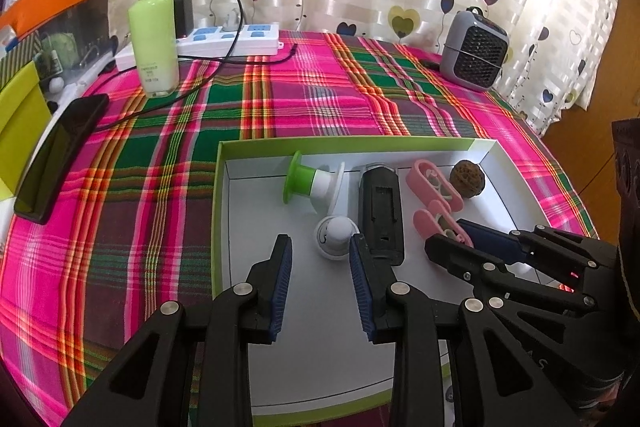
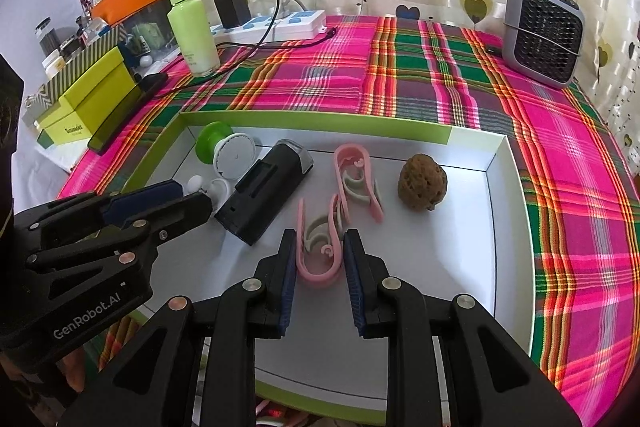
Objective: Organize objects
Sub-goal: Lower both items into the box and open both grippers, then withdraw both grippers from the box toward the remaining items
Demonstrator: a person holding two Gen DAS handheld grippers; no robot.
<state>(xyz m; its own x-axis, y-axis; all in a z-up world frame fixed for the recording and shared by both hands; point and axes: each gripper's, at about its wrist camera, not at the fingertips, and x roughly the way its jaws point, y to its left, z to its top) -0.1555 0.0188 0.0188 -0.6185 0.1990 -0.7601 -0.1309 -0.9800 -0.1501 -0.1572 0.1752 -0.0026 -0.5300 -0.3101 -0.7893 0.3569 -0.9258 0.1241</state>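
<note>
A shallow white box with a green rim (image 1: 352,143) lies on the plaid cloth. It holds a green-and-white spool-like piece (image 1: 308,183), a small white ball piece (image 1: 338,233), a black device (image 1: 380,211), two pink clips and a brown walnut (image 2: 422,183). My right gripper (image 2: 320,235) is shut on the nearer pink clip (image 2: 320,263), which rests on the box floor. The other pink clip (image 2: 358,183) lies just beyond it. My left gripper (image 1: 320,241) stands open over the box floor, its pads bare, with the white ball piece just past its fingertips.
A green bottle (image 1: 154,31), a white power strip with a charger and cable (image 1: 228,41) and a dark phone (image 1: 60,155) sit at the back left. A small grey heater (image 1: 474,51) stands at the back right. Yellow-green boxes (image 2: 92,99) are stacked beyond the table's left edge.
</note>
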